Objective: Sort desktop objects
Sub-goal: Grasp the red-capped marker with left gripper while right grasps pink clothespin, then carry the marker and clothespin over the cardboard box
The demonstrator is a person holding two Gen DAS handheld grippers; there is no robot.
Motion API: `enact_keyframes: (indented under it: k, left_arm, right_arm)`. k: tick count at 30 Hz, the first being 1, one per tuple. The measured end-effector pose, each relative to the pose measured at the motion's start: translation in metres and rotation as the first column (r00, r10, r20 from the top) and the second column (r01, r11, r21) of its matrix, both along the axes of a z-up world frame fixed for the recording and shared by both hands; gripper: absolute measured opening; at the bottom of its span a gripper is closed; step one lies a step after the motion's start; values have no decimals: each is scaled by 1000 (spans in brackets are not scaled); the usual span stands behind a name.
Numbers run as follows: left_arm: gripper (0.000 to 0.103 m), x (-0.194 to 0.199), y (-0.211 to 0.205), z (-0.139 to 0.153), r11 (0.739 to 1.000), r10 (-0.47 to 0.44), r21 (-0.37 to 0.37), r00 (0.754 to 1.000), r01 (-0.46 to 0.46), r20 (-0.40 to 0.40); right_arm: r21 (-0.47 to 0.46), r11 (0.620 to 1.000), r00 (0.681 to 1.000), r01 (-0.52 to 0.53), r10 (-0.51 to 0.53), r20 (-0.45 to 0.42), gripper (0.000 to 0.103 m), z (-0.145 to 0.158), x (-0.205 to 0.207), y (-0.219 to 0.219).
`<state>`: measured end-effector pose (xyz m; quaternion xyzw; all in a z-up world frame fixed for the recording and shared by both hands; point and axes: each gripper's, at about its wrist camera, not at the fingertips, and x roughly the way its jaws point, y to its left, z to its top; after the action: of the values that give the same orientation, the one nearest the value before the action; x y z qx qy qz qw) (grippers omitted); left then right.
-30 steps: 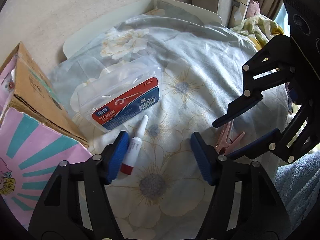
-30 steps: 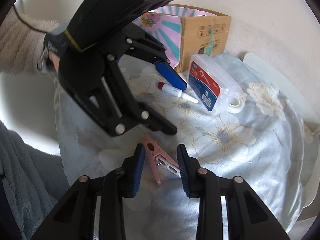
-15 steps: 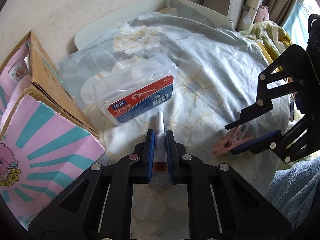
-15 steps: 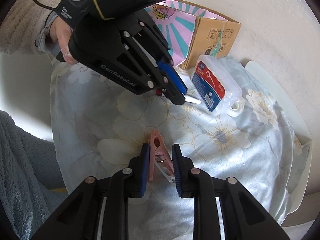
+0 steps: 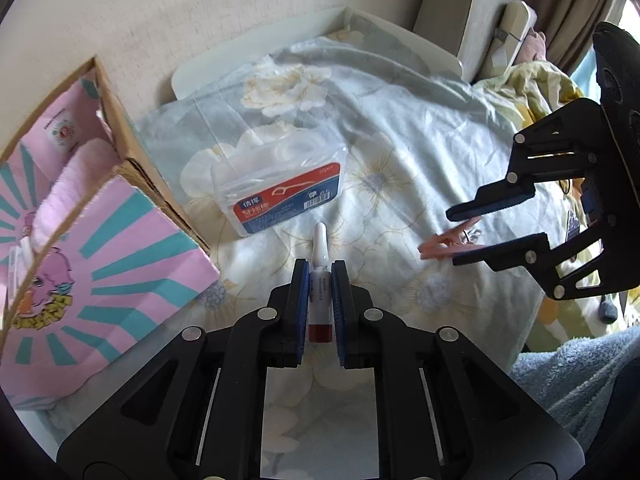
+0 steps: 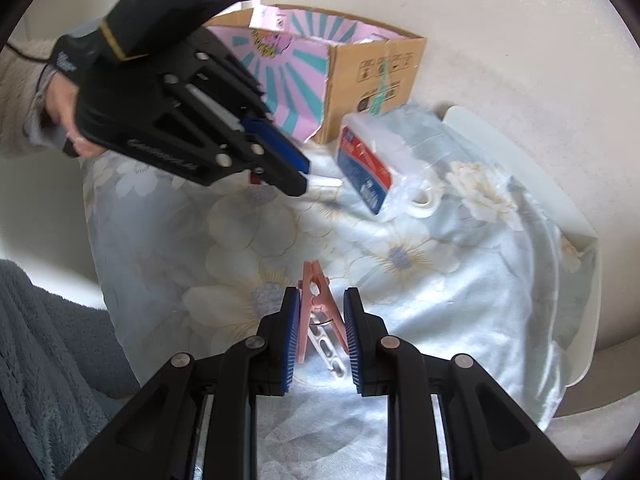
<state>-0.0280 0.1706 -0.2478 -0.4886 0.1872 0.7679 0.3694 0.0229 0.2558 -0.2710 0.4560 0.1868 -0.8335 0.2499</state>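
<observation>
Two tools at work: left tool (image 5: 320,280) pinches a small tube (image 5: 320,296), cap toward the floss box (image 5: 280,196). Right tool (image 6: 322,332) straddles a pink clothespin (image 6: 316,300); contact unclear, cannot tell if gripped.

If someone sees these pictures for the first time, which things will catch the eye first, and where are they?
The left gripper is shut on a small white tube with a red end, low in the middle of the left wrist view. Beside it, a cardboard box with bright pink and teal flaps stands at the left, next to a clear plastic box. At the right, the right gripper is around a pink clothespin on the flowered cloth.
</observation>
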Motion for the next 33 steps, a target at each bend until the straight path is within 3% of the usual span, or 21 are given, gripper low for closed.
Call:
enact_keyframes:
  k: [9, 17, 24, 30, 33]
  left_arm:
    - [10, -3, -26, 57, 994, 84, 71, 995, -80, -52]
    - [10, -26, -92, 105, 960, 248, 157, 965, -233, -85]
    - [10, -57, -163, 130, 901, 414, 194, 903, -388, -115]
    - [10, -92, -207, 123, 821, 566, 165, 817, -547, -110]
    - [10, -104, -218, 114, 800, 598, 144, 792, -582, -122]
  right_arm:
    - [38, 999, 996, 38, -35, -82, 20, 43, -7, 1]
    - [37, 999, 984, 27, -20, -180, 20, 94, -33, -25]
    - [-53, 998, 981, 36, -45, -189, 20, 122, -79, -60]
    - [-191, 972, 986, 135, -150, -69, 21, 124, -138, -95]
    - [-215, 962, 984, 166, -176, -29, 21, 118, -161, -116]
